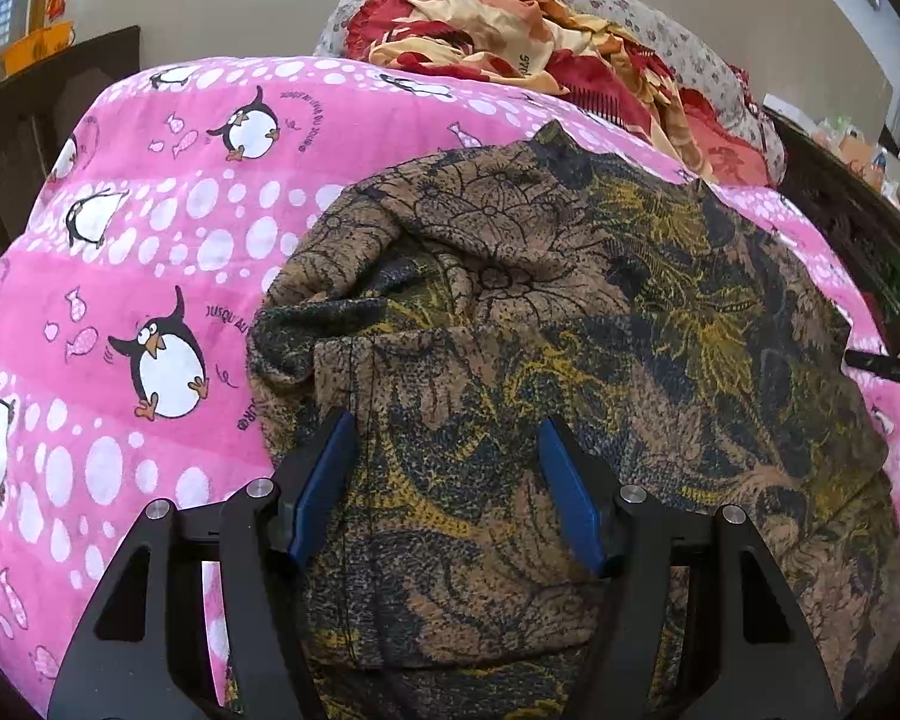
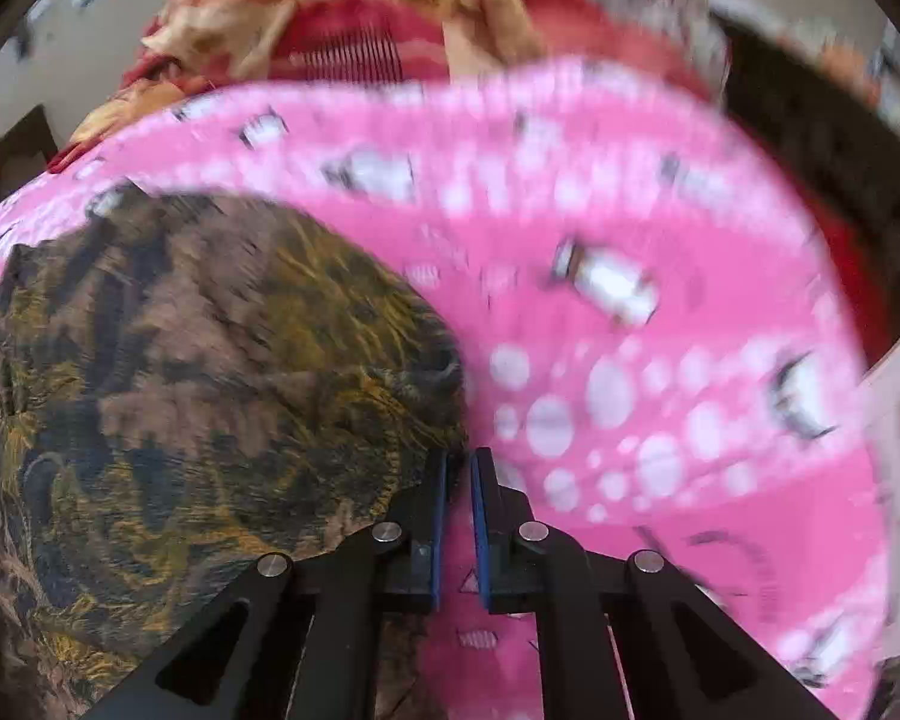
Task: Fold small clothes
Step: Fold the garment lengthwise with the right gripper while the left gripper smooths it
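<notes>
A small brown, dark blue and yellow patterned garment (image 1: 570,300) lies crumpled on a pink penguin-print sheet (image 1: 150,240). Its near left part is doubled over with a stitched seam. My left gripper (image 1: 445,420) hangs open low over the garment's near part, and its blue pads (image 1: 330,480) straddle the cloth without pressing it. In the blurred right wrist view the garment (image 2: 210,360) fills the left half. My right gripper (image 2: 459,453) is shut, and the garment's right edge runs into its tips, over the pink sheet (image 2: 630,420).
A heap of red and cream floral cloth (image 1: 510,42) sits on a grey flowered pillow behind the sheet, and this heap (image 2: 342,30) also shows in the right wrist view. Dark wooden furniture (image 1: 858,228) runs along the right side, and a dark piece (image 1: 42,120) stands at the left.
</notes>
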